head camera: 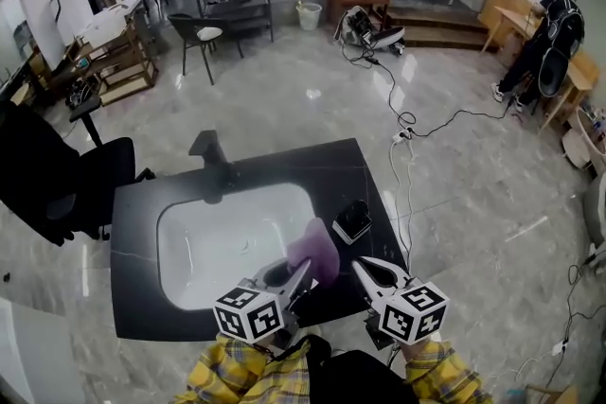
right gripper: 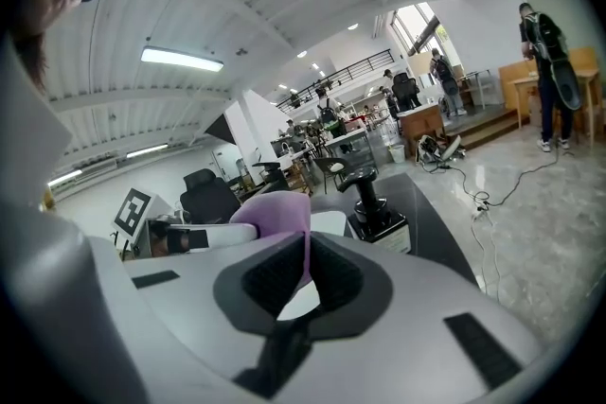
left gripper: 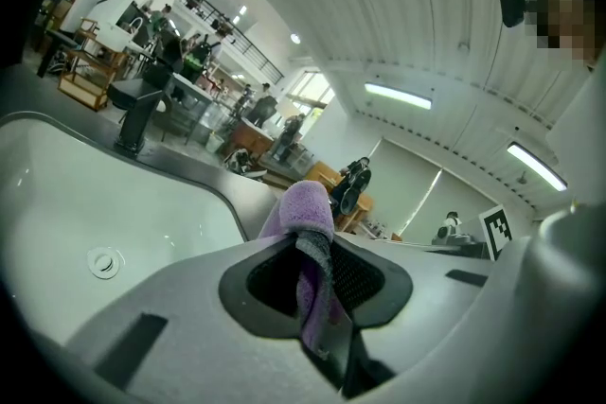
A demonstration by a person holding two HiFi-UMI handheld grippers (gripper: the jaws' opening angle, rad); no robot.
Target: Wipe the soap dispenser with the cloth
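Head view, cloth: the left gripper (head camera: 301,272) is clenched on the purple cloth (head camera: 315,251). The cloth bunches up ahead of its jaws over the sink's (head camera: 180,232) near rim, probably so that a loose pad leads for wiping.
Head view, soap dispenser: the soap dispenser (head camera: 352,220) stands on the black counter (head camera: 284,167), ahead of the right gripper (head camera: 363,268). It is beside the cloth and touches neither.
Left gripper view, grip: the left gripper (left gripper: 317,274) pinches the cloth (left gripper: 303,218) at its lower fold, and the rounded top stands beyond the tips.
Right gripper view, jaws: the right gripper (right gripper: 305,265) is closed on nothing, and the cloth (right gripper: 275,208) shows beyond the seam. I judge it is free to steady the bottle.
Right gripper view, dispenser axis: the soap dispenser (right gripper: 377,203) is ahead-right of the jaws, upright with its long axis vertical. Its nozzle seems to point left, toward the cloth.
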